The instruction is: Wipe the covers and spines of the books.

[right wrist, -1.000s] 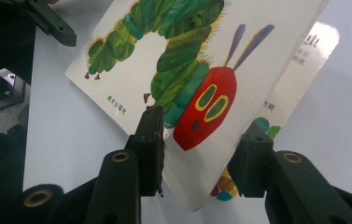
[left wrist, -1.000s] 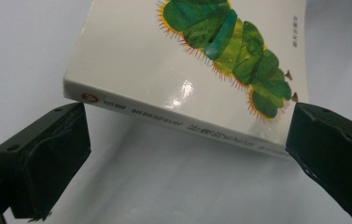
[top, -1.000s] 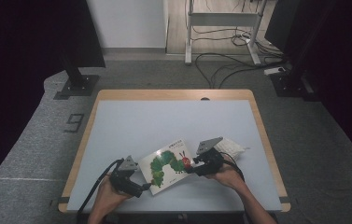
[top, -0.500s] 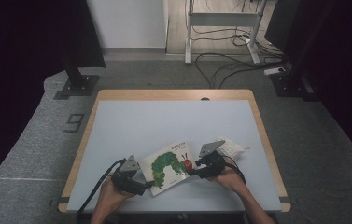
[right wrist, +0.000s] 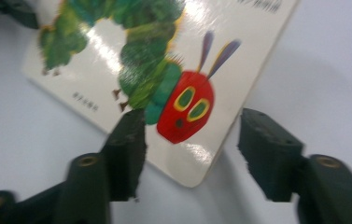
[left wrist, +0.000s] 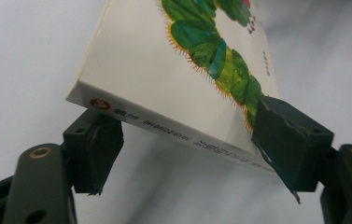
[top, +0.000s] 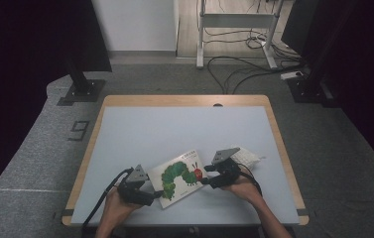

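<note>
The caterpillar picture book (top: pixel 181 177) lies near the front edge of the tabletop (top: pixel 184 129), tilted off square, with a gripper at each end. The left gripper (top: pixel 154 194) has its jaws spread apart around the spine corner: one pad sits under the lifted edge, the other rests against the cover near the caterpillar's tail. The grip looks loose to me, though from that close angle I can't be sure how firmly either pad presses. The right gripper (top: pixel 206 179) is also open, its jaws straddling the corner by the red head without closing on it.

The risk is plain. If the left gripper lifts before it clamps, the glossy cover could slide off the pads and the book slap back down or skid toward the near edge. If the right gripper closes this near the corner, it may pinch only the cover and fan the book open. A white crumpled thing (top: pixel 247 156) lies just beyond the right hand and could be nudged.
</note>
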`<state>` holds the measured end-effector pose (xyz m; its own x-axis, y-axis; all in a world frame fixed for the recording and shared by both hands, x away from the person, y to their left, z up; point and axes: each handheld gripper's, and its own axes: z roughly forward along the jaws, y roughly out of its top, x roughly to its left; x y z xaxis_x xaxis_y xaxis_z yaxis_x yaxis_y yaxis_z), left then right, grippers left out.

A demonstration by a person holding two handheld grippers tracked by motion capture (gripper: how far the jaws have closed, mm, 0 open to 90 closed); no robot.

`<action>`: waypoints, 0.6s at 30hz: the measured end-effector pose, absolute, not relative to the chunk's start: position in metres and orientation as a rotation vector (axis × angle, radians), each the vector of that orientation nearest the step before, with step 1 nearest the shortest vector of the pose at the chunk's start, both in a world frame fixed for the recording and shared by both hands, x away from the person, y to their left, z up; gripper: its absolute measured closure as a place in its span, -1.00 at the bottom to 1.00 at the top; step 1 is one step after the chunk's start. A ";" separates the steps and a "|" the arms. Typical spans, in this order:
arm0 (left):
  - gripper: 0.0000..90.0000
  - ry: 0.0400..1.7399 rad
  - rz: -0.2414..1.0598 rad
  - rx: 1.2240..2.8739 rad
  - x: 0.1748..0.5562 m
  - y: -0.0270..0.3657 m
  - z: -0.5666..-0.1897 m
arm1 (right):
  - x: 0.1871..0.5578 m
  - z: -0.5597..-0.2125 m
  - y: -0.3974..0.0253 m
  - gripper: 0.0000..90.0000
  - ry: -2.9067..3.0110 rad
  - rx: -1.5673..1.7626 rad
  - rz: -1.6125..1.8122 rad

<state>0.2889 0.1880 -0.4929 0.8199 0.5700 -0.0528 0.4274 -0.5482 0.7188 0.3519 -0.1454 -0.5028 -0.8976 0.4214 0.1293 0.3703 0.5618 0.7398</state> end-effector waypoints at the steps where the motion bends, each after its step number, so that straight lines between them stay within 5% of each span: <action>1: -0.43 0.725 0.237 2.236 0.289 0.188 -0.493 | 0.354 -0.502 -0.143 -0.19 2.715 0.703 1.252; 8: -0.35 0.727 0.215 2.234 0.294 0.190 -0.490 | 0.367 -0.502 -0.124 -0.41 2.717 0.769 1.251; 18: -0.11 0.711 0.215 2.199 0.298 0.192 -0.483 | 0.383 -0.502 -0.130 -0.16 2.742 0.853 1.344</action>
<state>0.2985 0.1923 -0.4825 0.8276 0.5561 -0.0764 0.4207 -0.5242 0.7404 0.3827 -0.1303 -0.5017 -0.8547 0.4532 0.2531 0.4776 0.4959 0.7252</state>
